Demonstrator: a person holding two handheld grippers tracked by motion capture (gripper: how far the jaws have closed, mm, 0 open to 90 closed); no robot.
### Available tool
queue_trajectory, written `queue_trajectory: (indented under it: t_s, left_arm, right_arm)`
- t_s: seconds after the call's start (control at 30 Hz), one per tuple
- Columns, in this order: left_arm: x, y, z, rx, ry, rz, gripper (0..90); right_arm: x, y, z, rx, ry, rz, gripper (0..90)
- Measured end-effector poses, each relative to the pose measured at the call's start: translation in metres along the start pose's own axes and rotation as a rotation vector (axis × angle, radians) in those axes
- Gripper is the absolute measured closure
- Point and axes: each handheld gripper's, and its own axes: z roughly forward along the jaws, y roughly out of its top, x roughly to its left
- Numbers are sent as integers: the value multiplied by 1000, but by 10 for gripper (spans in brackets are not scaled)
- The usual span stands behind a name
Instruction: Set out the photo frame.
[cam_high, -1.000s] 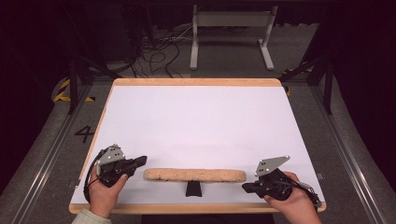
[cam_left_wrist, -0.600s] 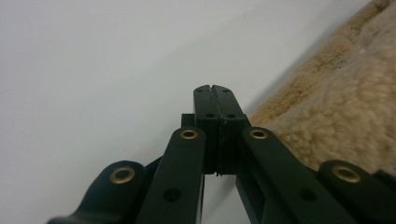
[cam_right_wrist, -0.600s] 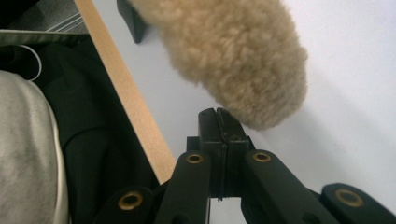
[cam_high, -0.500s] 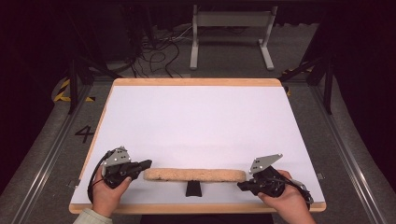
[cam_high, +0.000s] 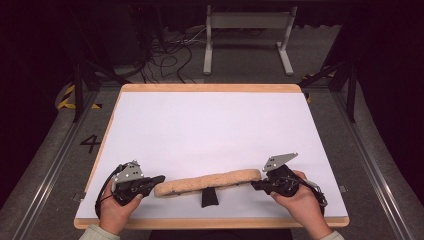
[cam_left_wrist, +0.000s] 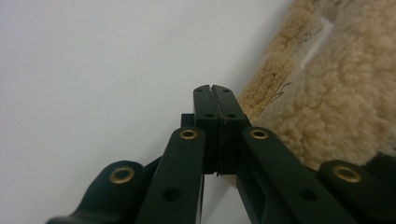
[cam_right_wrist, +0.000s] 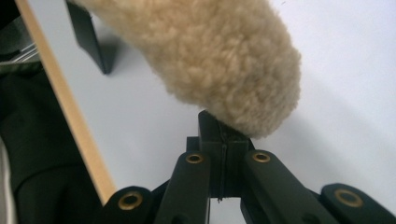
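A long tan fleece pad (cam_high: 207, 182) lies across the near part of the white table (cam_high: 210, 125), its right end angled a little farther away. A black strap (cam_high: 210, 197) sticks out from under its middle toward the front edge. My left gripper (cam_high: 159, 180) is shut with nothing between its jaws, its tip beside the pad's left end (cam_left_wrist: 336, 107). My right gripper (cam_high: 255, 186) is also shut, its tip tucked against the underside of the pad's rounded right end (cam_right_wrist: 205, 51). A hand holds each gripper from the table's front edge.
The table has a wooden rim (cam_right_wrist: 70, 116) close beside my right gripper. Beyond the far edge stand a grey metal frame (cam_high: 247, 30) and loose cables (cam_high: 165, 55) on the dark floor. A painted "4" (cam_high: 91, 143) marks the floor at the left.
My right gripper has slid left up to the pad's right end, and that end has swung slightly away from the front edge. My left gripper has edged right to the pad's left end.
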Motion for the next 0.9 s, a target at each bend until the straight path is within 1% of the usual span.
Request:
queue_trajectory:
  t_s: [0.03,0.13,0.17,0.37,0.43,0.63,0.67,0.73,0.9]
  left_arm:
    - [0,0,0,3,-2,9,896]
    - [-3,1,2,8,-14,12,890]
    - [-4,1,2,11,-19,22,886]
    - [-8,1,3,17,-30,41,885]
    - [-8,1,4,18,-34,38,873]
    - [-9,1,4,24,-40,44,872]
    - [-9,1,5,26,-42,38,871]
    - [-10,1,5,27,-46,43,869]
    - [-14,-1,4,31,-48,43,865]
  right_arm:
    - [-2,2,1,-2,-2,3,900]
    - [-8,7,5,-2,-10,8,900]
    - [-9,8,6,-4,-15,12,900]
    - [-19,17,14,-24,-43,31,900]
    - [-23,21,17,-32,-47,39,900]
    - [-33,33,24,-53,-57,56,900]
    - [-34,35,26,-56,-62,55,900]
    - [-36,39,29,-61,-71,54,900]
    - [-41,46,36,-74,-75,64,900]
